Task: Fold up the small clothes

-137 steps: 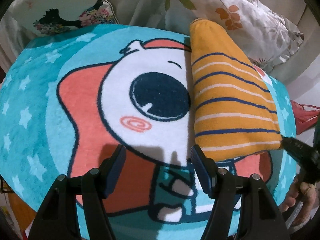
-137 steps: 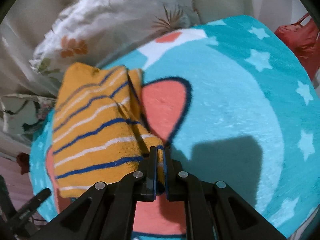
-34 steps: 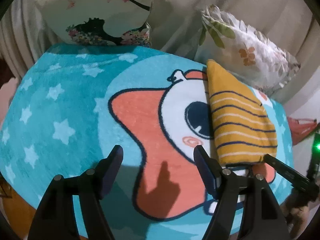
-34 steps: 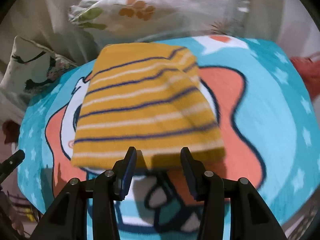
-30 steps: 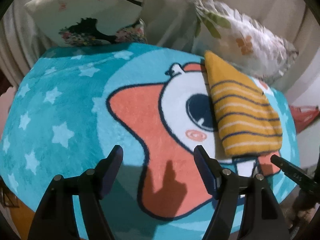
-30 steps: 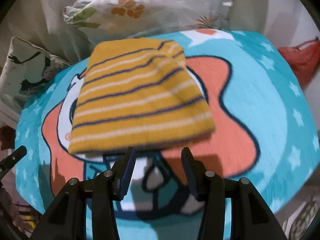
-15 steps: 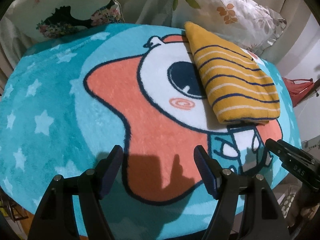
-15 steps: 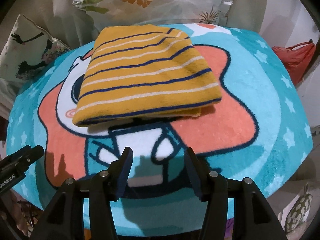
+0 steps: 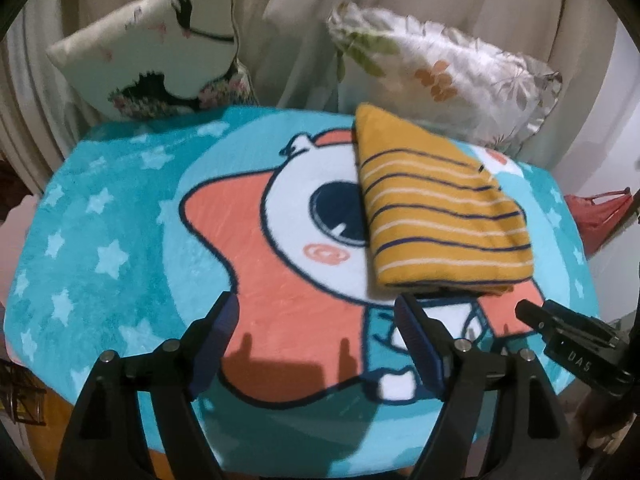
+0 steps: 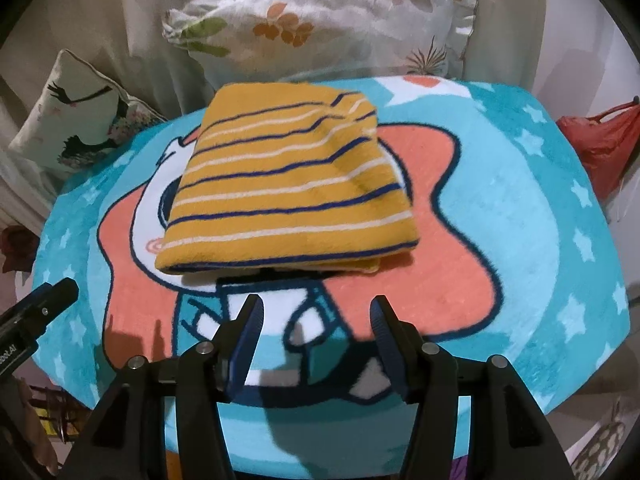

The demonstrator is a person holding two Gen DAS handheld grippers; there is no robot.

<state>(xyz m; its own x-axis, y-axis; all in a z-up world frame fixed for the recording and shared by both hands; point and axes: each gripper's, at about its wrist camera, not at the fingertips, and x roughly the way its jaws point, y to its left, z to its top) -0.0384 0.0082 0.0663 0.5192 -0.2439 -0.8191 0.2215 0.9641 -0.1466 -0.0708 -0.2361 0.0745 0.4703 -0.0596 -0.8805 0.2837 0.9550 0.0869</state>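
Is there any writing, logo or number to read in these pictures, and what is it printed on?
"DAS": white letters on the black body of the right tool, seen from the left wrist; anything beyond them is not visible.
White lettering on the black body of the left tool, at the picture's edge: cut off and too blurred to read.

Folded garment [image 10: 288, 188]: mustard-yellow knit with thin stripes, navy alternating with cream, running across its width. Folded into a compact, roughly trapezoidal packet, wider at the near end, narrower at the far end. Near edge shows stacked layers, with a navy stripe along the fold line; a lower layer peeks out at the near right corner. Slight ridge or crease on the right side of the top face. Lies flat, toward the far side of the surface. In the left wrist view the packet [image 9: 436, 216] sits right of centre.
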